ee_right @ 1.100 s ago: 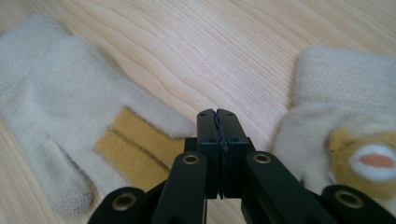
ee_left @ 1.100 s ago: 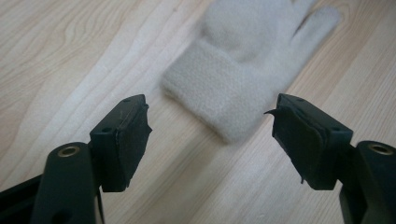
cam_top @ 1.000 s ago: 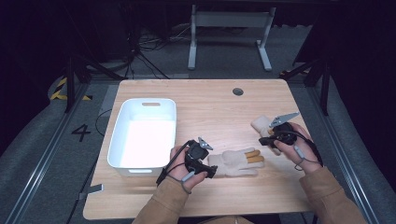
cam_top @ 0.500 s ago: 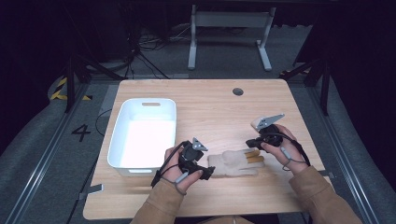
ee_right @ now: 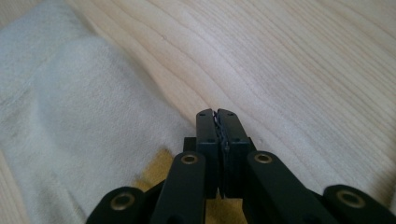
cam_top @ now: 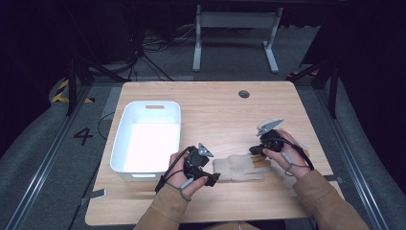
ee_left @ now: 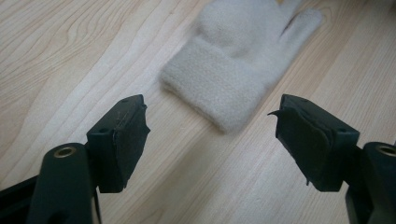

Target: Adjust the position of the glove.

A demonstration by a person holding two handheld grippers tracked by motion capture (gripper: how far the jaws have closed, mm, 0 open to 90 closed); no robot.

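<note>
At the near edge of the desk (cam_top: 210,103), your left tool (ee_left: 212,140) gapes short of the glove (ee_left: 238,60); your right tool (ee_right: 218,123), clamped shut and empty, could shove it aside.

You are working over a pale wooden table (cam_top: 215,105) with wavy brown grain. You are looking at a fluffy cream glove (ee_left: 238,60) showing mustard-yellow patches (ee_right: 156,170) at its fingers. A plain white bin (cam_top: 148,139) is sitting on the table. Both grippers are showing black jaws with brass-coloured rivets.
</note>
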